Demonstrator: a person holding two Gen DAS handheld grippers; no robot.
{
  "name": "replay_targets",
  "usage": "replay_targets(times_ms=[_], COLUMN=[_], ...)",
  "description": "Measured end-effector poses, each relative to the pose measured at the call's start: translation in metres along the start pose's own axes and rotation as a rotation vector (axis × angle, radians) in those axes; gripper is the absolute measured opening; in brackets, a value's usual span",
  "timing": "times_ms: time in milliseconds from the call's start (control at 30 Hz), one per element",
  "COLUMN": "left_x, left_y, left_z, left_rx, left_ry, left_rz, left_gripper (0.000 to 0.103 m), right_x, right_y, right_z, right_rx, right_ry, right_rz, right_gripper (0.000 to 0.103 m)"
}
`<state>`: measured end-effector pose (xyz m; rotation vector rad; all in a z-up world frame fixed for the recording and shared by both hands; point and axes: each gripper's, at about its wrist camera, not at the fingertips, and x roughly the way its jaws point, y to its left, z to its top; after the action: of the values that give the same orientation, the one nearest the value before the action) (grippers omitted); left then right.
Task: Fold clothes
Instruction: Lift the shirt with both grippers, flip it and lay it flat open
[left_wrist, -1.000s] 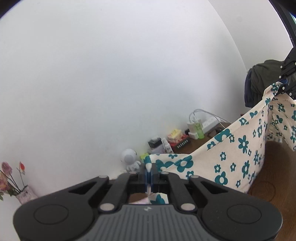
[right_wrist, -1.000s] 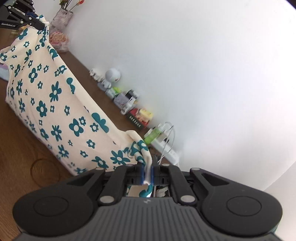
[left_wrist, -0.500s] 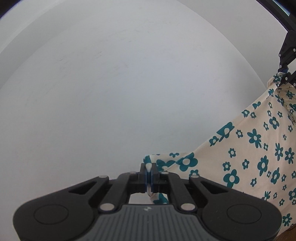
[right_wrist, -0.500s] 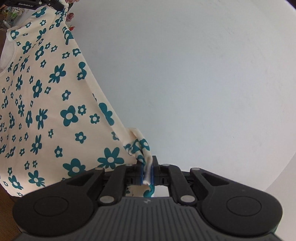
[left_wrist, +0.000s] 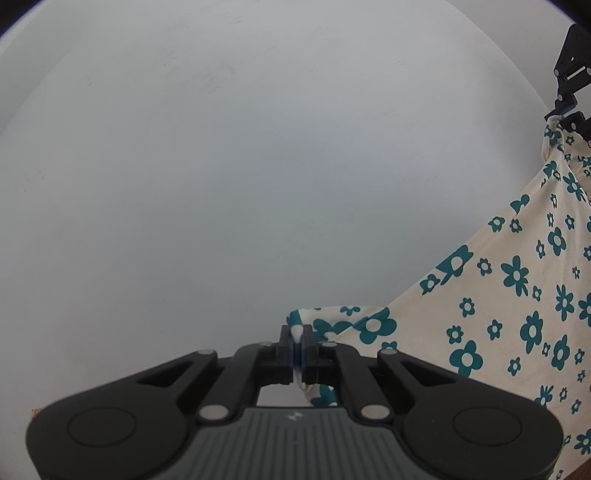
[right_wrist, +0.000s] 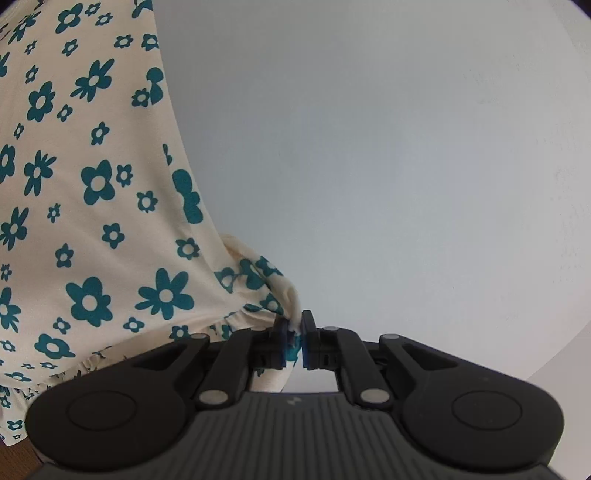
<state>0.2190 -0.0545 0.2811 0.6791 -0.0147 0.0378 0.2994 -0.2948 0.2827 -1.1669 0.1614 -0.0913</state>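
A cream garment with teal flowers (left_wrist: 517, 280) hangs stretched in the air between both grippers. My left gripper (left_wrist: 296, 334) is shut on one corner of the cloth at the bottom centre of the left wrist view. The right gripper (left_wrist: 563, 116) shows at that view's right edge, pinching the opposite corner. In the right wrist view the garment (right_wrist: 92, 184) fills the left side, its ruffled hem running along the bottom. My right gripper (right_wrist: 294, 326) is shut on a bunched corner there. The other gripper is out of this view.
A plain white wall (left_wrist: 240, 166) fills most of both views. A thin strip of brown wooden surface (right_wrist: 18, 458) shows at the bottom left of the right wrist view, below the hem.
Both grippers rose with the garment. The table, the small items along the wall and the flower vase dropped out of sight. The cloth now hangs in front of bare wall.
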Motion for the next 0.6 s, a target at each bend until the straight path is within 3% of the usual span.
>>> replay_targets(times_ms=[100,233,400,500,600], left_x=[-0.017,-0.058,-0.119,-0.154,-0.182], left_y=[0.004,-0.015,-0.07,-0.099,-0.126], left_z=[0.008,-0.022,-0.104,-0.162,-0.191], left_rx=[0.007,0.092,0.185,0.164,0.09], left_ry=[-0.051,-0.062,0.05,0.158,0.248], left_rz=[0.02,-0.047,-0.242,-0.41,-0.551], left_gripper=[0.002,0.002,0.002,0.002,0.002], right_x=[-0.005,-0.04,-0.099,-0.144,-0.172], right_y=[-0.019,0.001,0.077,0.127,0.16], right_z=[0.006,-0.013,-0.053,-0.085,-0.112], right_rx=[0.022,0.001,-0.11,-0.156,-0.133], right_ry=[-0.05,-0.1,-0.106,-0.084,-0.04], right_rz=[-0.041,0.037,0.23,0.382,0.494], right_gripper=[0.002,0.001,0.001,0.001,0.001])
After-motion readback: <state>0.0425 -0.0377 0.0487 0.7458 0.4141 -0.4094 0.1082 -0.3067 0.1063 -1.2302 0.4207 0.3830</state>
